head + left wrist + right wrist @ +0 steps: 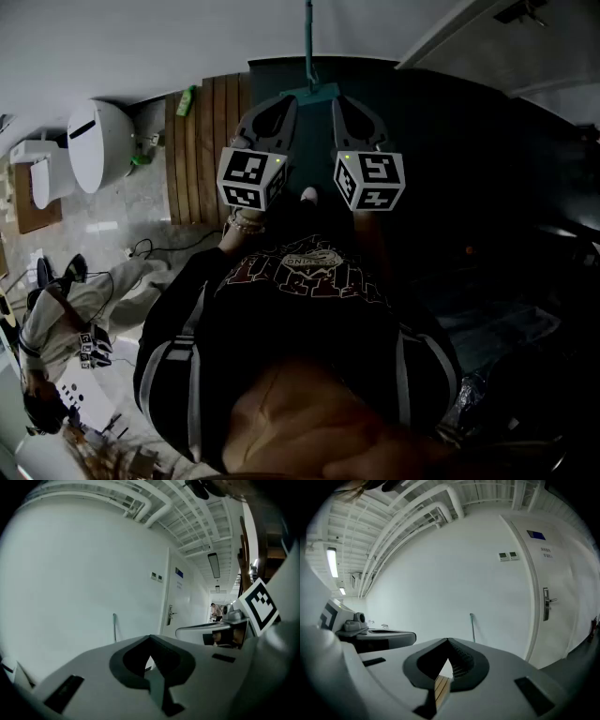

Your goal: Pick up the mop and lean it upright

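Looks essentially done, judging from the layout. In the head view, left gripper just left of top centre: jaws shut, nothing held. Confirmed in the left gripper view, tips meeting and only white wall beyond. Mop at top centre, teal handle running up the wall, teal head at the bottom on the dark floor, apparently leaning upright on its own. Both gripper tips near the head, apart from it, neither touching. Also visible as a thin upright line against the wall: mop left of centre in the left gripper view, mop right of centre in the right gripper view. Right gripper just right of top centre: jaws fully closed, empty too, with only a sliver of wooden slats showing through the gap under the tips. Probably nothing left except backing away, provided the lean holds. Hard to verify: handle top cut off by the upper frame edge in the head view, so contact with the wall unconfirmed. Mop head hidden behind the gripper bodies in both gripper views. Right half of the head view too dark to read. Bottom of the frame filled by the person's own torso.
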`<state>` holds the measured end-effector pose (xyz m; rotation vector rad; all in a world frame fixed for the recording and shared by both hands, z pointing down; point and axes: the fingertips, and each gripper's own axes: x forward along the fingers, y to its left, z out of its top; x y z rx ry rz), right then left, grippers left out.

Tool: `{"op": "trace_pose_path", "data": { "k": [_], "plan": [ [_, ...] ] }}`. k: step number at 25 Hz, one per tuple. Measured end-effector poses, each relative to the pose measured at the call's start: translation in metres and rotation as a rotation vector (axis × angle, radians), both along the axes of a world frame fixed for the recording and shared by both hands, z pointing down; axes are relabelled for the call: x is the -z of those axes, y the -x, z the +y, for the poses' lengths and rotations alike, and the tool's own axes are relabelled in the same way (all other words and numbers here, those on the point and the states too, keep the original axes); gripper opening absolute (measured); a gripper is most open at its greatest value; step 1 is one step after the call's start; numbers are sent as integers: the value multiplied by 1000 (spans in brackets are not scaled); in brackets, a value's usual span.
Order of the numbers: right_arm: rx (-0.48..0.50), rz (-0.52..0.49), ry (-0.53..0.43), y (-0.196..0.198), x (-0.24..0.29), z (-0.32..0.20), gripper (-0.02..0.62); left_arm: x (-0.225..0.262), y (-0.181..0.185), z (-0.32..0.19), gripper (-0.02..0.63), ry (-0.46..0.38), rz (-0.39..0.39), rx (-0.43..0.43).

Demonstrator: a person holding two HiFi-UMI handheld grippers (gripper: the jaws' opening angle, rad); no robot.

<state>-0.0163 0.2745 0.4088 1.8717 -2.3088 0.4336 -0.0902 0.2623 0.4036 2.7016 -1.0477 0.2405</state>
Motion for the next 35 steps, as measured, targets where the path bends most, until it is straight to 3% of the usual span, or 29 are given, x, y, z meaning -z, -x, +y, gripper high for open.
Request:
{"op": "trace_pose_path", "data": {
  "k": [15,25,35],
  "plan": [
    [-1,-16,6,4,-11,-26,18,-15,12,-28,40,35,13,18],
    [18,-20,-34,-32,1,19,18,-6,-15,22,40,-1,3,50],
    [-24,0,-19,-38,-3,-16,18,-7,-24,-21,40,2,19,5]
  ]
}}
